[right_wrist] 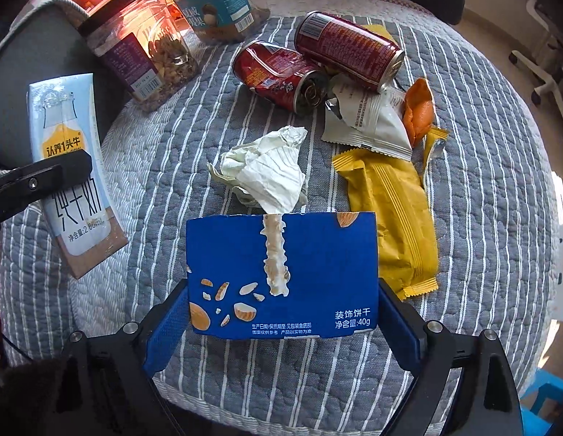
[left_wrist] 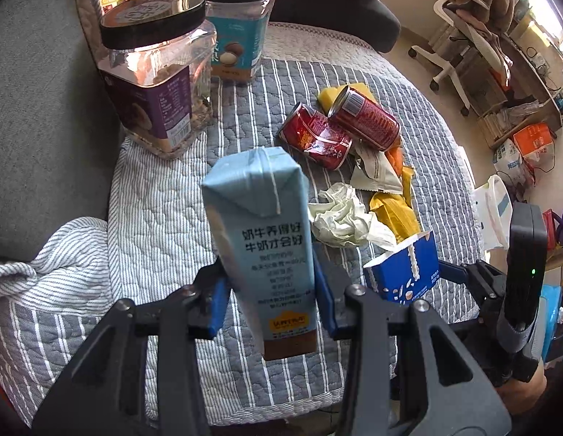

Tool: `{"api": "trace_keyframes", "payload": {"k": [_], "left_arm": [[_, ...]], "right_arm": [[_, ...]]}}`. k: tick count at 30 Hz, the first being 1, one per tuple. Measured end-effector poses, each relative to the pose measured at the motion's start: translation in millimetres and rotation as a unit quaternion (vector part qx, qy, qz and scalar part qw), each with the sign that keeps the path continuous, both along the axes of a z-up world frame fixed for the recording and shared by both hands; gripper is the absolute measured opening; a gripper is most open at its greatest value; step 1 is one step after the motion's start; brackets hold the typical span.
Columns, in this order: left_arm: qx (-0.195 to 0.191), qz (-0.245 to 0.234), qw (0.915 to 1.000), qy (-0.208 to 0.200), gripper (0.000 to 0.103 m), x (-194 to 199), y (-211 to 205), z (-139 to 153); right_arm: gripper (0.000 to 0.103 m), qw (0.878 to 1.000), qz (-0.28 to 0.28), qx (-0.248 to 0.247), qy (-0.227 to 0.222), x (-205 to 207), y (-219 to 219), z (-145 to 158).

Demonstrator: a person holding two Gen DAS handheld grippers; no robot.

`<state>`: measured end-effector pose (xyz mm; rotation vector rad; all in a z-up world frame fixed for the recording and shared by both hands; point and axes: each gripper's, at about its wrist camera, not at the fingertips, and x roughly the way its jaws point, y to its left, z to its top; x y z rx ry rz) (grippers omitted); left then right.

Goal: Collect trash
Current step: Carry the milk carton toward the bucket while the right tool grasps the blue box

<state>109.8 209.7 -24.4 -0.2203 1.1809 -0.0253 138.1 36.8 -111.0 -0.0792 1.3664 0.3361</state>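
Note:
My left gripper (left_wrist: 270,301) is shut on a light-blue milk carton (left_wrist: 263,232), held upright above the quilt; the carton also shows in the right wrist view (right_wrist: 74,167). My right gripper (right_wrist: 281,312) is shut on a torn blue biscuit box (right_wrist: 281,272), which also shows in the left wrist view (left_wrist: 405,269). On the striped quilt lie two red cans (right_wrist: 281,72) (right_wrist: 350,49), a crumpled white paper (right_wrist: 267,167), a white wrapper (right_wrist: 368,123), a yellow wrapper (right_wrist: 394,218) and an orange peel (right_wrist: 419,109).
Two clear snack jars with black lids (left_wrist: 154,76) (left_wrist: 238,25) stand at the back left of the quilt (left_wrist: 165,218). A grey cushion (left_wrist: 34,109) rises on the left. An office chair (left_wrist: 466,47) and floor clutter lie to the right.

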Motion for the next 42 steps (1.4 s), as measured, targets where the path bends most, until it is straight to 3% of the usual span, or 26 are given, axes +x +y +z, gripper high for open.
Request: {"api": "trace_keyframes", "payload": {"k": [5, 13, 22, 32, 36, 42], "left_arm": [[-0.004, -0.008, 0.9998, -0.016, 0.043, 7.3, -23.2, 7.6], [-0.025, -0.034, 0.9985, -0.034, 0.043, 28.6, -74.5, 9.4], [-0.029, -0.076, 0.9961, -0.036, 0.043, 51.2, -141.4, 3.7], [-0.047, -0.134, 0.9884, -0.055, 0.043, 72.9, -217.6, 8.4], [-0.048, -0.173, 0.9814, -0.068, 0.043, 84.0, -255.8, 15.1], [-0.052, -0.222, 0.9713, -0.069, 0.043, 99.1, -312.7, 12.9]], "right_arm": [[0.095, 0.999, -0.038, 0.022, -0.023, -5.7, -51.7, 29.8], [0.095, 0.99, -0.129, 0.037, -0.044, 15.9, -169.6, 68.9], [0.095, 0.968, -0.241, 0.059, -0.027, 21.6, -277.6, 63.5], [0.095, 0.96, -0.271, 0.046, -0.048, 16.4, -358.7, 69.3], [0.095, 0.958, -0.279, 0.035, -0.061, 10.1, -390.0, 73.2], [0.095, 0.944, -0.322, 0.048, -0.047, 1.0, -433.5, 62.4]]}}
